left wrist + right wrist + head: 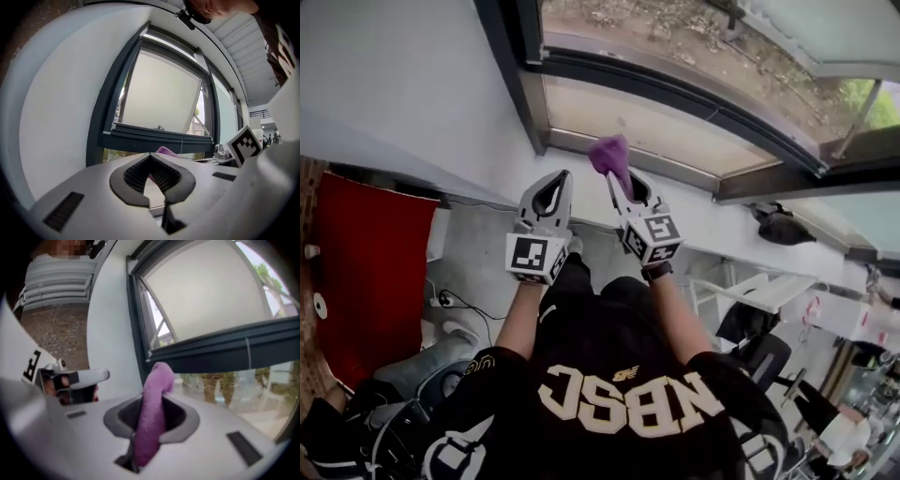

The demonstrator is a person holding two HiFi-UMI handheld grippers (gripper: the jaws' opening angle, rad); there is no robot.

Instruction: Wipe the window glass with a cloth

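Observation:
The window's pale glass pane [647, 127] sits in a dark frame [675, 89], just ahead of both grippers. My right gripper [623, 180] is shut on a purple cloth [609, 155], whose bunched end sticks out past the tips, close to the frame's lower rail. In the right gripper view the cloth [152, 418] runs up between the jaws toward the glass [215, 291]. My left gripper [551, 187] is held beside the right one, shut, with nothing in it. In the left gripper view the left gripper [151, 157] points at the glass [164, 93], and the cloth [165, 151] peeks over its tips.
A white wall [412, 84] flanks the window on the left. Below lie a red panel [375, 272], cables on the floor [455, 300], and a white desk with chairs [769, 291] at the right. Another person [839, 436] stands at the bottom right.

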